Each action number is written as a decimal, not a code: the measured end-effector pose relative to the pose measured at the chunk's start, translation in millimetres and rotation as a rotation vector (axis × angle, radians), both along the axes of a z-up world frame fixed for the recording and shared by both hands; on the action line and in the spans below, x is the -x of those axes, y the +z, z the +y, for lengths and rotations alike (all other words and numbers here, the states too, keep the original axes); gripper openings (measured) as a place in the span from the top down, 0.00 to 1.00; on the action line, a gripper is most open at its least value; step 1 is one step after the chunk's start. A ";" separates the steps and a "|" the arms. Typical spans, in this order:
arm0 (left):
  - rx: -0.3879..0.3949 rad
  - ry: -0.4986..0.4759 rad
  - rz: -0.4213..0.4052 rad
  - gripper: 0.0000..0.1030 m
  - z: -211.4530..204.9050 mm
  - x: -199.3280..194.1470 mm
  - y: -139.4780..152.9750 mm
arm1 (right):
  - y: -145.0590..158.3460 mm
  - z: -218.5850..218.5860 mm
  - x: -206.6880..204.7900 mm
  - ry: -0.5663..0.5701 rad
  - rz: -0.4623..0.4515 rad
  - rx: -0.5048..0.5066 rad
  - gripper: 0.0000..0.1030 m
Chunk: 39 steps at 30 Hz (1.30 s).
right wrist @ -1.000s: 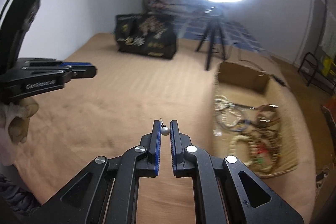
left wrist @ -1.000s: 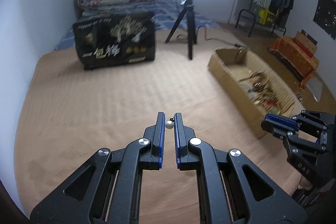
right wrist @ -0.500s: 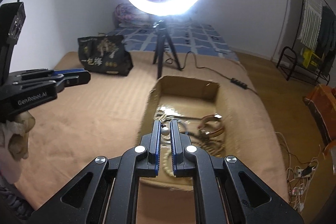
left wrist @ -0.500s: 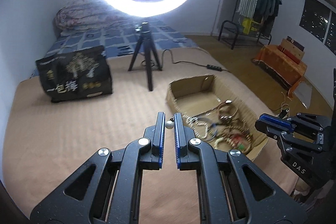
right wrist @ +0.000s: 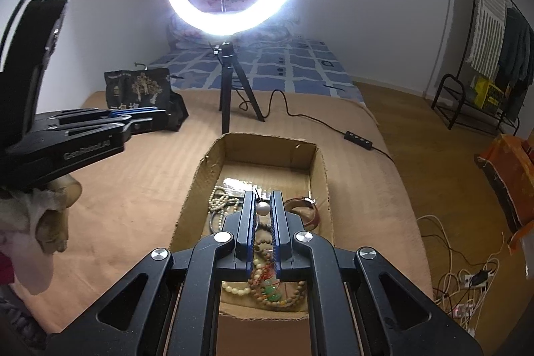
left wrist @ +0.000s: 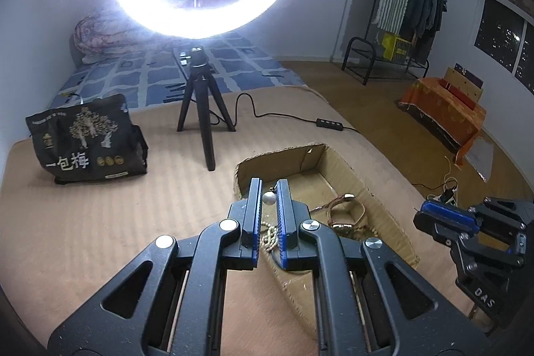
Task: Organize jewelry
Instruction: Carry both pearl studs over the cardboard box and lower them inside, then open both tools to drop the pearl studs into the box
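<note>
My left gripper (left wrist: 269,189) is shut on a small pearl earring (left wrist: 269,198), held above the near left rim of a cardboard box (left wrist: 337,160). My right gripper (right wrist: 262,201) is shut on a second pearl earring (right wrist: 262,208), held over the middle of the same box (right wrist: 322,162). The box holds bead necklaces (right wrist: 263,286), a pearl strand (right wrist: 218,201) and a brown bangle (right wrist: 305,209). The left gripper also shows at the left of the right wrist view (right wrist: 147,119), and the right gripper at the right of the left wrist view (left wrist: 430,216).
The box lies on a tan mattress (left wrist: 100,216). A ring light on a black tripod (left wrist: 203,109) stands behind the box, its cable and switch (right wrist: 358,140) trailing right. A black printed bag (left wrist: 86,142) sits at the back left. Loose cables (right wrist: 467,279) lie on the floor to the right.
Both grippers have swung from the open mattress to the box, each still holding its pearl earring. The right one now hangs over the box's inside, the left over its near rim.
</note>
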<state>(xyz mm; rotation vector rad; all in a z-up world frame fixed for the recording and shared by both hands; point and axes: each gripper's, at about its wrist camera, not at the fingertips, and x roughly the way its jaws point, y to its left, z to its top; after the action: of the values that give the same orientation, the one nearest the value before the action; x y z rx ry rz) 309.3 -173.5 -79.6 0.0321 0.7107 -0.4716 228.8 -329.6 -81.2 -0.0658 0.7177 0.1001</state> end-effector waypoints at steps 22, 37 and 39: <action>-0.036 0.003 0.051 0.94 -59.4 -48.4 -29.1 | -14.9 -18.4 -15.1 -0.010 0.057 -0.036 0.93; -0.041 0.028 0.068 0.94 -61.3 -56.6 -31.3 | -22.0 -24.7 -19.6 -0.024 0.093 -0.066 0.93; -0.041 0.029 0.065 0.94 -60.8 -56.8 -31.0 | -22.9 -24.2 -19.5 -0.022 0.097 -0.068 0.93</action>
<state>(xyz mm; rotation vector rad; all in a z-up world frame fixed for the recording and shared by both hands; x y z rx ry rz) 366.1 -234.3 -110.5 0.0453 0.7836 -0.4321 248.4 -353.8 -104.1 0.0121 0.8111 0.1072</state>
